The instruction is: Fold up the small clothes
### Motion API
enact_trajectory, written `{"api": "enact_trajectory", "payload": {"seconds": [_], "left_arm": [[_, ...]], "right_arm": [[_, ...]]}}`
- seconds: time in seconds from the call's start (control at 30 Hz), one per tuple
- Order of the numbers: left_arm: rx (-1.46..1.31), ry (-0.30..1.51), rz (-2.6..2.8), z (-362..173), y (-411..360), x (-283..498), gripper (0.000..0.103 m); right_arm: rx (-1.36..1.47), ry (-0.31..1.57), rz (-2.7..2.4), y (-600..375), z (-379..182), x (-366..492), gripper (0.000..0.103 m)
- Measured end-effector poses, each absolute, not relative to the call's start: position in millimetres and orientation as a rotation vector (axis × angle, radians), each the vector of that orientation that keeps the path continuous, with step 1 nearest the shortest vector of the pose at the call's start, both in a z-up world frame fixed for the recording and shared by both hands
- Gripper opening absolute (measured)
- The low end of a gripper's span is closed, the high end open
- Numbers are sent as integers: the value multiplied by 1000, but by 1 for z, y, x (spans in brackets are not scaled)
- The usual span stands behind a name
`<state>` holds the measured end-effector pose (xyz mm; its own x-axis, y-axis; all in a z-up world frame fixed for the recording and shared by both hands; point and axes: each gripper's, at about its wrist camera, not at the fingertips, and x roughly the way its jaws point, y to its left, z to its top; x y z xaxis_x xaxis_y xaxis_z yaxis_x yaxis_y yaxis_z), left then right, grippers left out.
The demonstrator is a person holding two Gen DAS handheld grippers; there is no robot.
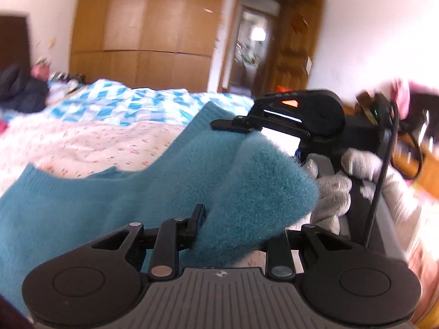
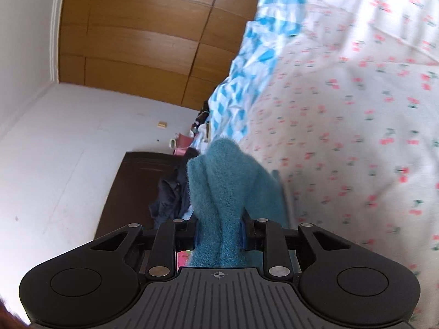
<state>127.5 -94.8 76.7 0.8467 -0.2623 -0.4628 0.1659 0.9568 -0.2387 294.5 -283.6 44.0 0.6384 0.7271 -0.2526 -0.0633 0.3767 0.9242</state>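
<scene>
Both grippers are raised above the bed (image 1: 90, 142). The left gripper (image 1: 227, 235) has its jaws closed narrowly on a bunched fold of the teal garment (image 1: 115, 200). The right gripper (image 2: 219, 235), held by a white-gloved hand (image 1: 334, 192), likewise clamps another fold of it. The garment hangs between them, clear of the floral bedding (image 2: 356, 109)

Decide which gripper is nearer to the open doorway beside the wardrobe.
Right. In the left wrist view the right gripper sits ahead, just below the doorway, while the left gripper trails behind; both clamp the teal knit garment.
</scene>
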Motion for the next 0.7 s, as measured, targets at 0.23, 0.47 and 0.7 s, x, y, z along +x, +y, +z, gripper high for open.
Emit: {"api": "enact_trajectory", "payload": {"seconds": [0.23, 0.47, 0.7], "left_arm": [[-391, 441, -133, 81, -3, 102, 31], [-529, 461, 27, 53, 84, 96, 31], [-709, 566, 162, 11, 151, 88, 34]], "right_arm": [[908, 767, 607, -178, 84, 296, 26], [719, 902, 610, -58, 63, 305, 26], [550, 1000, 540, 20, 22, 300, 27]]}}
